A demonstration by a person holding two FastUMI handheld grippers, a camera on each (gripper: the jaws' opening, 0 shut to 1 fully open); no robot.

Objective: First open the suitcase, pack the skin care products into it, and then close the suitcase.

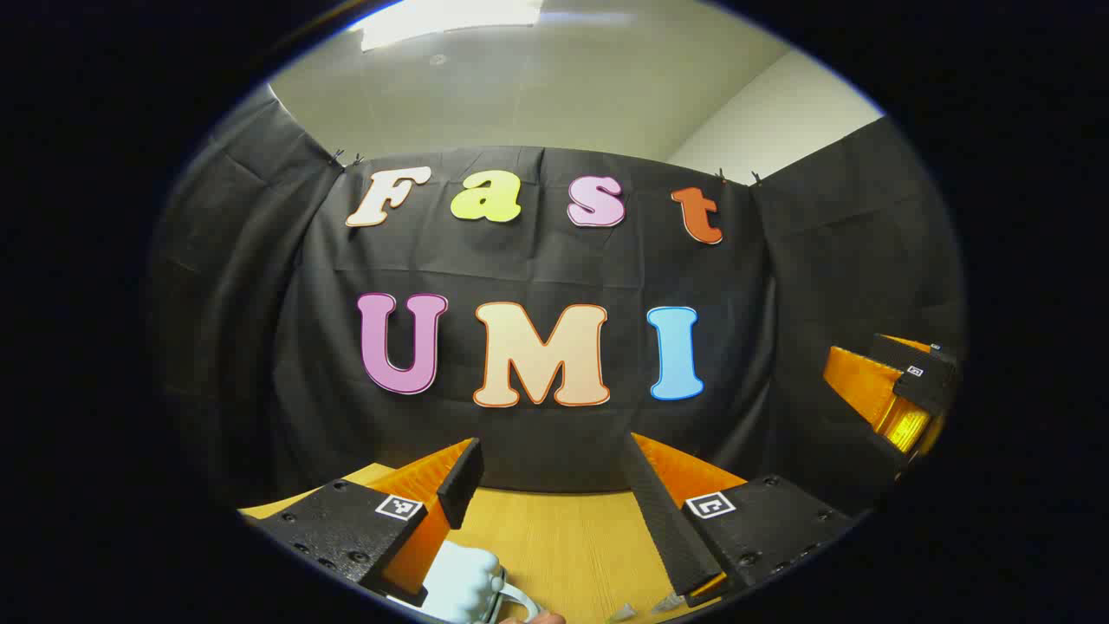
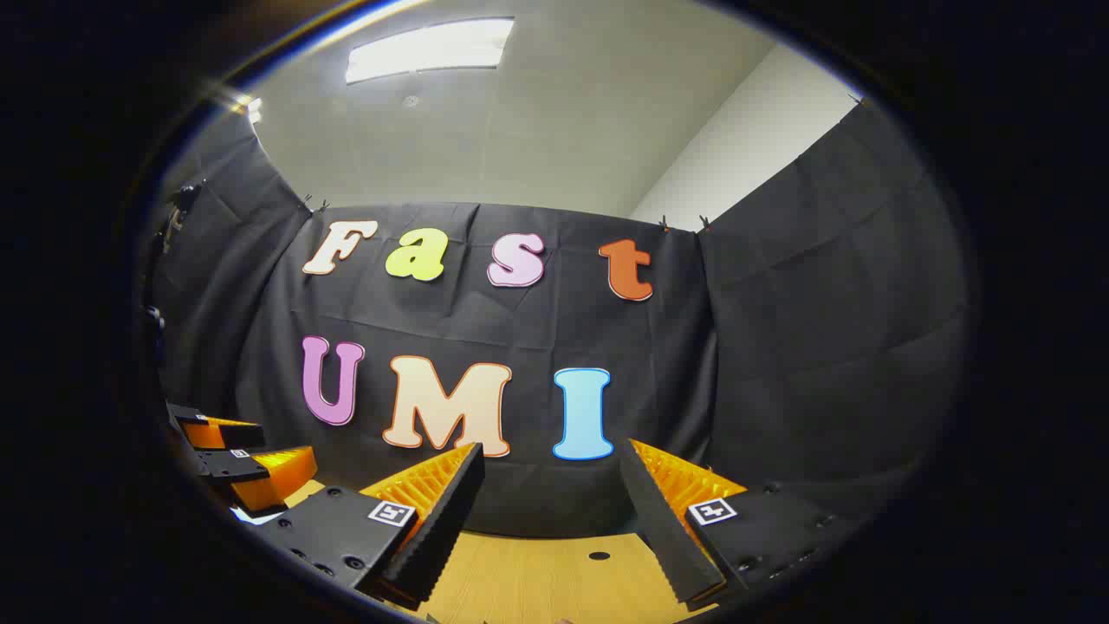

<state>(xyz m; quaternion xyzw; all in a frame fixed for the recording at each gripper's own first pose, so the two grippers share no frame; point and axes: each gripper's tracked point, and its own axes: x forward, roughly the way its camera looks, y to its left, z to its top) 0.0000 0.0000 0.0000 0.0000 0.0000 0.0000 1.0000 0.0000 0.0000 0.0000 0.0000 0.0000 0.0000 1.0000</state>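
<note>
My left gripper (image 1: 553,449) is open above the wooden table (image 1: 563,546), level and facing the black wall, with nothing between its fingers. A pale white rounded item (image 1: 463,585) lies on the table just under its left finger (image 1: 450,490); too little of it shows to tell what it is. The right gripper (image 1: 901,390) appears far to the right in the left gripper view. In the right gripper view, my right gripper (image 2: 550,452) is open and empty over the table (image 2: 537,576), and the left gripper (image 2: 234,459) shows low at the left.
The black cloth wall (image 2: 780,364) closes the booth at the back and on both sides, close behind the table's far edge. A small dark hole (image 2: 599,555) marks the tabletop. A white scrap (image 2: 256,517) lies under the left gripper.
</note>
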